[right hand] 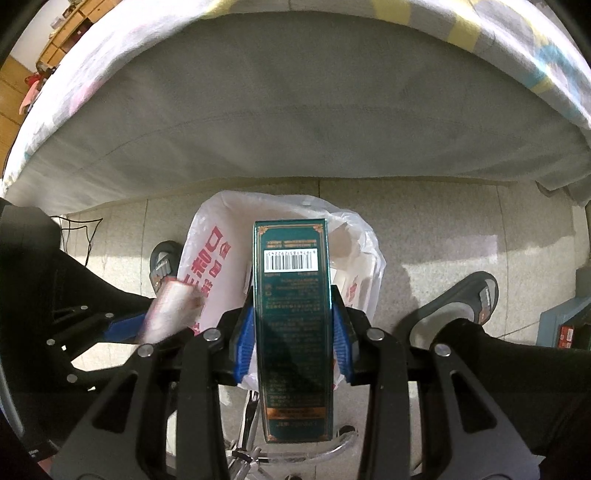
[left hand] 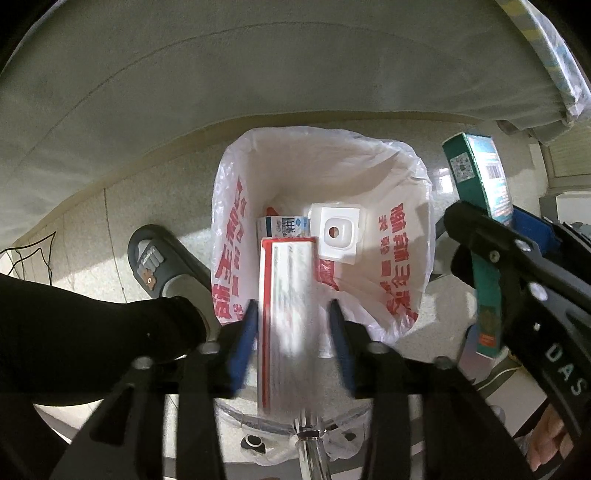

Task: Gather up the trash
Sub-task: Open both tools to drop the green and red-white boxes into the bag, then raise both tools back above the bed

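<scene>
Two boxes hang over the lined bin: red-and-white box loose, blurred between the left gripper's parted jaws, green box between the right gripper's pads, contact unclear, long axes toward 12 o'clock.

A grey mattress filled twelve o'clock above a pale tiled floor; wooden drawers stood at ten.
</scene>
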Demonstrator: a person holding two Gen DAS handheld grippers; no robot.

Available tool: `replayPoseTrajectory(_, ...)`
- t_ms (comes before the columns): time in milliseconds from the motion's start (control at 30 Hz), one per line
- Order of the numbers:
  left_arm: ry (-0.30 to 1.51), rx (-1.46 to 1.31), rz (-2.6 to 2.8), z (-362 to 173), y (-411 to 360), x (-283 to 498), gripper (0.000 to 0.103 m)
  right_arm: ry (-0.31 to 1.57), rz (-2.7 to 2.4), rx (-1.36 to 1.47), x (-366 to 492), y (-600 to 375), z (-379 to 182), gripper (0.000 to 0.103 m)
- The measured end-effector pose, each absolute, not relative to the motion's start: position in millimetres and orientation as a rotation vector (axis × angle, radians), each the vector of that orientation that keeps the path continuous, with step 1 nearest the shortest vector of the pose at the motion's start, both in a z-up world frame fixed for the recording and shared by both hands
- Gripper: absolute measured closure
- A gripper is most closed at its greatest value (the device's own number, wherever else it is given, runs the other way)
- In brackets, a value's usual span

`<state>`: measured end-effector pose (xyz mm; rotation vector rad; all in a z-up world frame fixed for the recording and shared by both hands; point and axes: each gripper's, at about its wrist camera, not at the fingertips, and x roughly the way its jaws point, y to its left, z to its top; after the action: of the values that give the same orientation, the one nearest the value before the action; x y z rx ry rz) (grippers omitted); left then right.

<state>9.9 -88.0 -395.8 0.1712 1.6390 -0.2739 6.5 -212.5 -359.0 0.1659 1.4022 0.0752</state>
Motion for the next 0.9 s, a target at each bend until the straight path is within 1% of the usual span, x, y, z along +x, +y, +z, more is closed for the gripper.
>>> replayPoseTrajectory(33,1.630,0.179,-0.273,-394,-89,10,0.044,1.406,0.062,0.162,7,-213,-360,0.052)
replayPoseTrajectory(67,1.626,0.182,-0.274,-393,-89,10,0.040,1.403,0.055,0.169,6,-215,-360,0.040)
replayPoseTrajectory(100,1.624,0.181,-0.276,-393,-89,10,0.037,1.400,0.054,0.182,6,-216,-360,0.038)
replayPoseTrajectory(133,1.623,0.179,-0.278,-392,-89,10,0.027,1.397,0.054,0.194,7,-218,-359,0.037)
replayPoseTrajectory(167,1.620,0.181,-0.274,-393,-89,10,0.023,1.395,0.053,0.193,6,-218,-359,0.036)
replayPoseTrajectory(200,1.617,0.184,-0.270,-392,-89,10,0.023,1.392,0.049,0.192,6,-219,-358,0.034)
replayPoseTrajectory(267,1.617,0.179,-0.266,-392,-89,11,0.021,1.389,0.037,0.200,5,-221,-359,0.032)
replayPoseTrajectory(633,1.609,0.182,-0.268,-392,-89,11,0.020,1.385,0.026,0.212,3,-224,-359,0.029)
replayPoseTrajectory(700,1.608,0.184,-0.267,-392,-90,11,0.020,1.385,0.028,0.212,3,-224,-359,0.027)
replayPoseTrajectory(767,1.604,0.185,-0.266,-392,-90,10,0.018,1.385,0.029,0.217,3,-224,-359,0.025)
replayPoseTrajectory(900,1.596,0.183,-0.266,-391,-91,11,0.015,1.380,0.028,0.225,2,-225,-358,0.025)
